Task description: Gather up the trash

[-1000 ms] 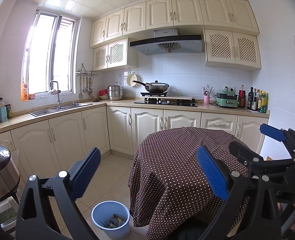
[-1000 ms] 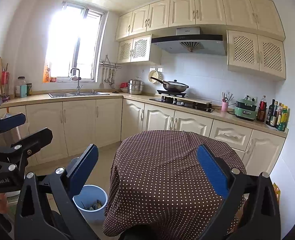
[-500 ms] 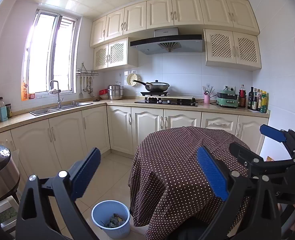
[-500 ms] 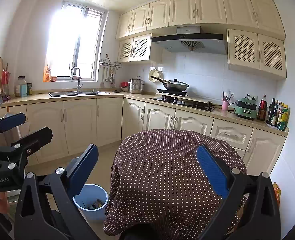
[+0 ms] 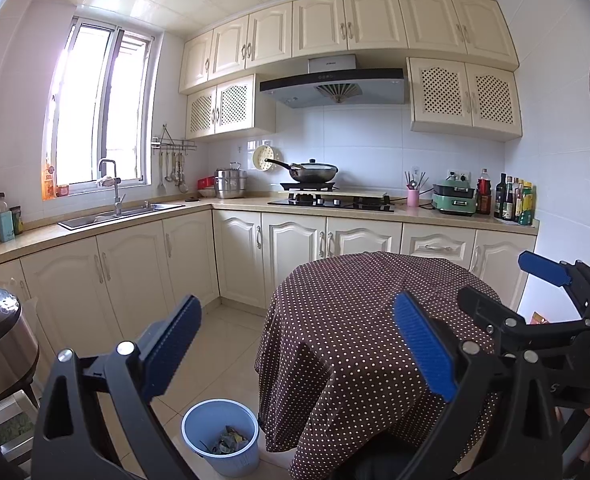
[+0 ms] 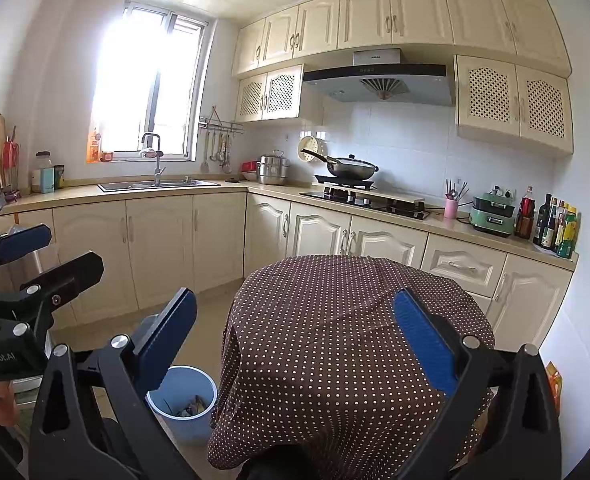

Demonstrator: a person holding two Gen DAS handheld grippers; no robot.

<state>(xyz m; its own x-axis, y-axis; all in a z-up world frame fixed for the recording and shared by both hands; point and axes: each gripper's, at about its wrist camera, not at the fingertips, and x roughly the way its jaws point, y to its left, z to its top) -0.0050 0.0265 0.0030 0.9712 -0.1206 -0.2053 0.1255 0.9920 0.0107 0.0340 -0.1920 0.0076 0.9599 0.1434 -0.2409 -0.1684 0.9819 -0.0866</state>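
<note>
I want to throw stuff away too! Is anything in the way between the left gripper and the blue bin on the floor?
Nothing visible. The left gripper is open and empty, and the bin sits uncovered on the floor beside the table.

Draped table (image 5: 375, 320) crowds the bin (image 5: 221, 436); open floor (image 5: 223, 344) lies left.

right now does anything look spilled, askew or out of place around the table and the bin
Nothing stands out. The blue bin stands upright on the floor beside the table, trash inside it, no spill visible. The polka-dot cloth hangs unevenly, nothing more.
</note>
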